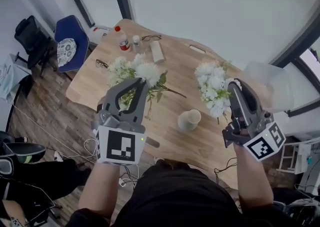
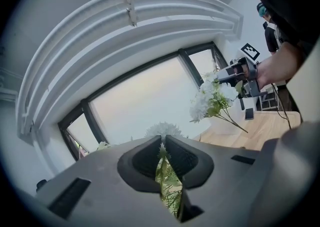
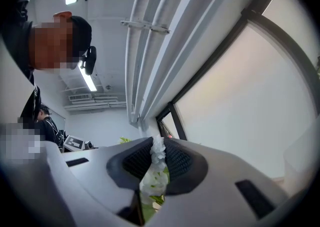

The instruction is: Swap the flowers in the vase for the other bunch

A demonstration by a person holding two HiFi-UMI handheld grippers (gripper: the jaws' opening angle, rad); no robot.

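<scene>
My left gripper [image 1: 137, 84] is shut on the green stems of a bunch of white flowers [image 1: 136, 70], held above the left part of the wooden table [image 1: 170, 141]. In the left gripper view the jaws [image 2: 163, 144] pinch the stems [image 2: 167, 181]. My right gripper [image 1: 232, 89] is shut on a second bunch of white flowers [image 1: 211, 86], held above the table's right side. Its jaws [image 3: 156, 147] close on blossoms and leaves [image 3: 152, 177] in the right gripper view. A cream vase [image 1: 189, 119] stands upright on the table between both grippers, with no flowers in it.
At the table's far end stand a red-capped bottle [image 1: 122, 39], a small bottle [image 1: 136, 42], a pale roll [image 1: 157, 51] and two pairs of glasses [image 1: 151, 37]. A blue chair [image 1: 70, 41] sits beyond the left corner. A translucent bin [image 1: 270, 83] is at the right.
</scene>
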